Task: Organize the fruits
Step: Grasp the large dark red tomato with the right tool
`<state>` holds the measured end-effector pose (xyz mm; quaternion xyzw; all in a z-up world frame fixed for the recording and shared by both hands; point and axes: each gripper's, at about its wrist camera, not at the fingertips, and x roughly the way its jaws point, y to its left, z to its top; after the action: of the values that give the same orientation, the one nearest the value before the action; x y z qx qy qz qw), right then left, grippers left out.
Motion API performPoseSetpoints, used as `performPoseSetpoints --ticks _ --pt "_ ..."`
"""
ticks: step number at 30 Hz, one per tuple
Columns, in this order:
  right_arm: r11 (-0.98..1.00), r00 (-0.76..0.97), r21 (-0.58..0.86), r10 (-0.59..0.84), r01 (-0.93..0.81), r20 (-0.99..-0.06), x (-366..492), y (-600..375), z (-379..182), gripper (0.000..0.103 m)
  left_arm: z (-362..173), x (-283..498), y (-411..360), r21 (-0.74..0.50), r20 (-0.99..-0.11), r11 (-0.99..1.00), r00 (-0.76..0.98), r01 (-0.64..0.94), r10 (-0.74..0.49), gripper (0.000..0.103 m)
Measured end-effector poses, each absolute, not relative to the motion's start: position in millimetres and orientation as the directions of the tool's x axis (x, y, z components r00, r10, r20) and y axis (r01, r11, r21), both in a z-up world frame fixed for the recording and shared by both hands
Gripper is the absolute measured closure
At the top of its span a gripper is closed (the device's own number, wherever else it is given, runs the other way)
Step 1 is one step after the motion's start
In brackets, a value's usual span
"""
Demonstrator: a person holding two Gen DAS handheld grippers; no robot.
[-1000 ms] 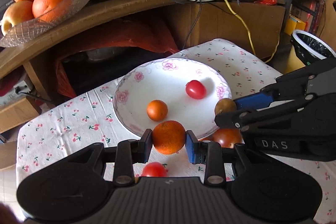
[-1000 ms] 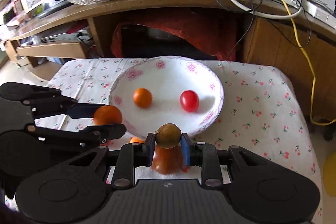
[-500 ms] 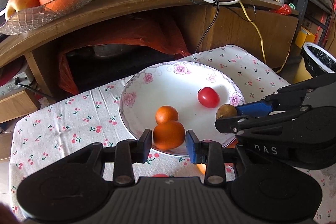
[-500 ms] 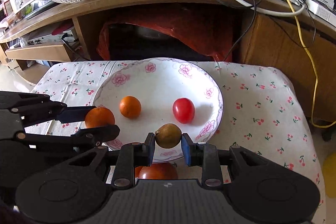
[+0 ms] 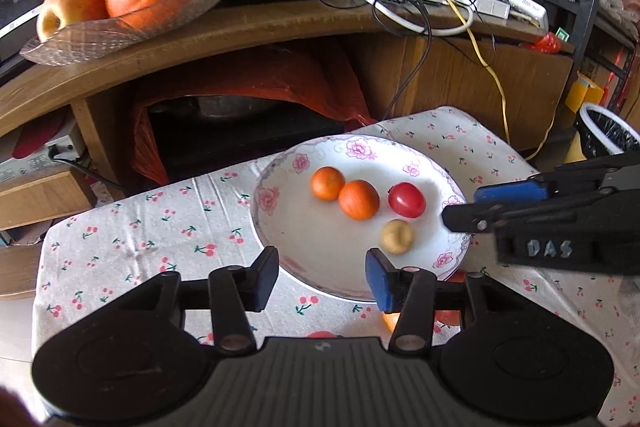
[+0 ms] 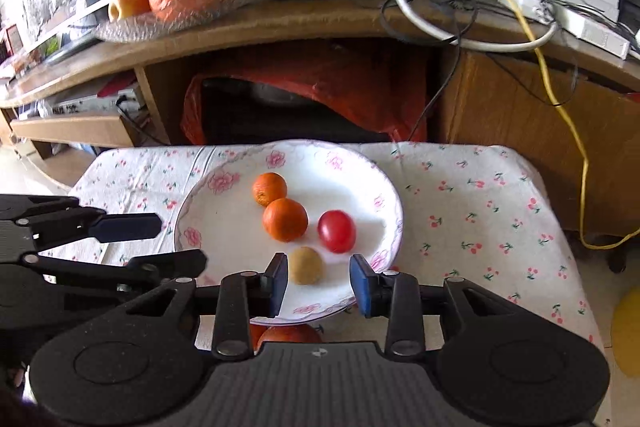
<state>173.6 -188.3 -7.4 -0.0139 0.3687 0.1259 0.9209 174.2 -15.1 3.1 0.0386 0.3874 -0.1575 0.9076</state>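
Observation:
A white flowered plate (image 5: 280,227) (image 6: 224,227) on the cherry-print cloth holds two small oranges (image 5: 327,183) (image 5: 359,199), a red tomato (image 5: 406,200) and a brown fruit (image 5: 396,236). My left gripper (image 5: 322,277) hovers at the plate's near rim, its jaws opening with nothing between them. My right gripper (image 6: 319,283) is opening too. The brown fruit (image 6: 306,265) lies on the plate between its pads, touching neither. Each gripper shows in the other's view, the right one (image 5: 460,206) and the left one (image 6: 182,243). A red fruit (image 6: 290,334) lies on the cloth, half hidden under the plate's front.
A glass dish (image 5: 120,27) of big oranges and an apple sits on the curved wooden shelf behind the table. Cables (image 5: 420,7) trail over the shelf. A red bag (image 6: 320,83) fills the space under it. A lined bin (image 5: 608,135) stands far right.
Both grippers opened. The left one let its orange go beside the other orange on the plate. The right one let the brown fruit go onto the plate's front.

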Motion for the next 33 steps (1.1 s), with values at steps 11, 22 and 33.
performPoseSetpoints --ticks 11,22,33 --pt "0.955 0.646 0.103 0.265 -0.277 -0.716 148 -198 -15 0.062 4 150 4 -0.056 -0.734 0.930 0.616 0.364 -0.286 0.044" --pt "0.926 0.569 0.089 0.300 -0.367 -0.765 147 -184 -44 0.059 -19 129 9 -0.010 -0.774 0.898 0.565 0.441 -0.286 0.041" --pt "0.926 0.574 0.089 0.301 -0.367 -0.762 154 -179 -54 0.059 -37 142 9 0.029 -0.777 0.896 0.573 0.444 -0.259 0.041"
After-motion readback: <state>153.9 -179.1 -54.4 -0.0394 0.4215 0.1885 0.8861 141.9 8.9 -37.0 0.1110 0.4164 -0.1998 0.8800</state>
